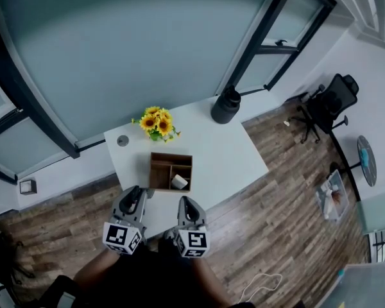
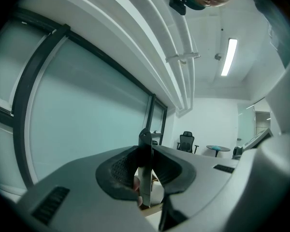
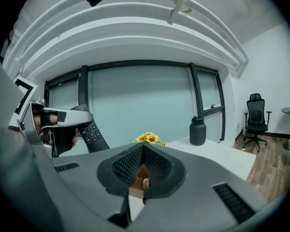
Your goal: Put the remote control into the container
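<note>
The black remote control (image 3: 91,133) is clamped in my left gripper (image 3: 55,124), its button face showing in the right gripper view. In the left gripper view the remote (image 2: 145,178) stands edge-on between the pressed jaws of the left gripper (image 2: 145,151). The wooden container (image 1: 170,155) sits on the white table (image 1: 224,153), with a small white object (image 1: 179,182) in its right compartment. In the head view my left gripper (image 1: 138,193) hovers at the container's near left corner. My right gripper (image 1: 183,201) is just short of the container's near edge. The right gripper (image 3: 143,149) is shut, with nothing between its pads.
A pot of sunflowers (image 1: 156,124) stands just behind the container. A black bottle (image 1: 226,106) is at the table's far right corner, near the glass wall. A black office chair (image 1: 330,104) and a round side table (image 1: 366,160) stand on the wooden floor to the right.
</note>
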